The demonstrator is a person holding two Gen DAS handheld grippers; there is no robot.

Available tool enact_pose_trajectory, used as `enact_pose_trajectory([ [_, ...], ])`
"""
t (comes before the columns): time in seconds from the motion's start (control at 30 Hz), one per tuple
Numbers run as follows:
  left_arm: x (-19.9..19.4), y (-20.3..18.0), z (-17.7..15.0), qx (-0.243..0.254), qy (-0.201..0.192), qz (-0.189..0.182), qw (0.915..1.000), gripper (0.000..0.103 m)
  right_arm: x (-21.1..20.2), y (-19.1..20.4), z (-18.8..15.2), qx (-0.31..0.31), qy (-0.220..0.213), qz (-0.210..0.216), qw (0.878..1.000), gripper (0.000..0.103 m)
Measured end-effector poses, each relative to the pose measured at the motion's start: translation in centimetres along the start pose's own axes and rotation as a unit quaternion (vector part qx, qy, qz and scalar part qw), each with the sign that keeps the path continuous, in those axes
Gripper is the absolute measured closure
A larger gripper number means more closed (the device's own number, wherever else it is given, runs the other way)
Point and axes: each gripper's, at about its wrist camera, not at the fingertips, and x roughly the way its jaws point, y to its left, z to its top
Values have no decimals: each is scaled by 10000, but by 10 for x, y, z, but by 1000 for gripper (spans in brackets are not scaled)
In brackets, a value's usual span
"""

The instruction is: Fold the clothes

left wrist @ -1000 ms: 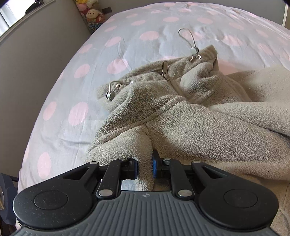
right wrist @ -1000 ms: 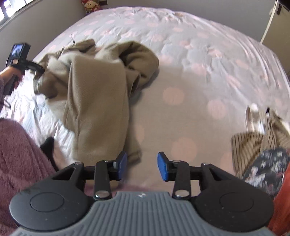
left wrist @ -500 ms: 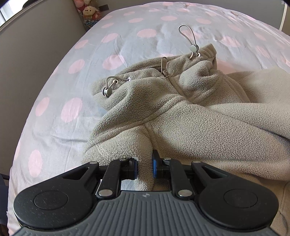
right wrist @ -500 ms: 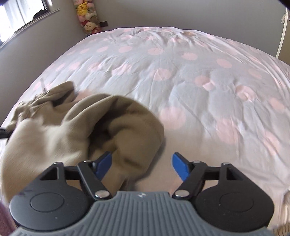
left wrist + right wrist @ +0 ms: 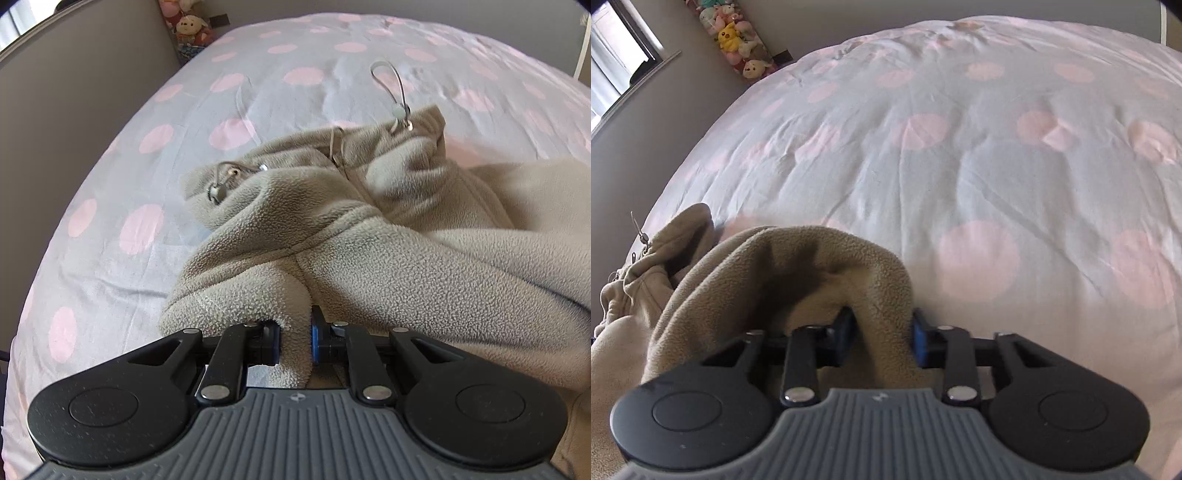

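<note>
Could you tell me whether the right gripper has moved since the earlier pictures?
Yes. The right gripper has come in low over the spotted bedspread to the fleece jacket; its jaws have just been closing and now pinch a fold.

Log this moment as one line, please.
stage: grasping | left gripper: shut on fleece jacket | right gripper: just closed on fleece jacket fold | surface: polka-dot duvet

The fleece jacket [image 5: 388, 266] is a soft, matt cloth with a pebbly, rough nap. Its cord stoppers [image 5: 220, 192] look like shiny metal. The bed cover [image 5: 960, 177] is smooth, thin cloth, slightly wrinkled. The gripper bodies are matt black plastic.
</note>
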Motion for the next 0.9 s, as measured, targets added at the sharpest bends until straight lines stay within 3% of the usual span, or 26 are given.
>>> enact_pose_trajectory([
  [0.2, -59, 7, 30, -9, -618, 71, 9981, 91, -80, 30, 19, -426, -1065, -886, 9894, 87],
  [0.37, -124, -3, 64, 23, -1238, -142, 9922, 91, -175, 24, 39, -443, -2062, -1585, 9646, 87],
  [0.53, -163, -62, 98, 571, -1771, -371, 9818, 91, -271, -21, 48, -169, -2688, -2238, 9367, 86],
  [0.67, -172, -127, 121, 873, -1949, -879, 9730, 91, -325, -69, 46, 38, -2932, -2960, 9091, 86],
  [0.8, -157, -199, 125, 1326, -1799, -1523, 9627, 90, -352, -133, 33, 692, -2937, -3481, 8876, 86],
  [0.83, -153, -217, 122, 1484, -1760, -1560, 9606, 90, -352, -148, 27, 813, -2865, -3589, 8846, 86],
  [0.9, -143, -253, 114, 1807, -1722, -1559, 9557, 90, -337, -169, 11, 943, -2584, -3558, 8931, 86],
])
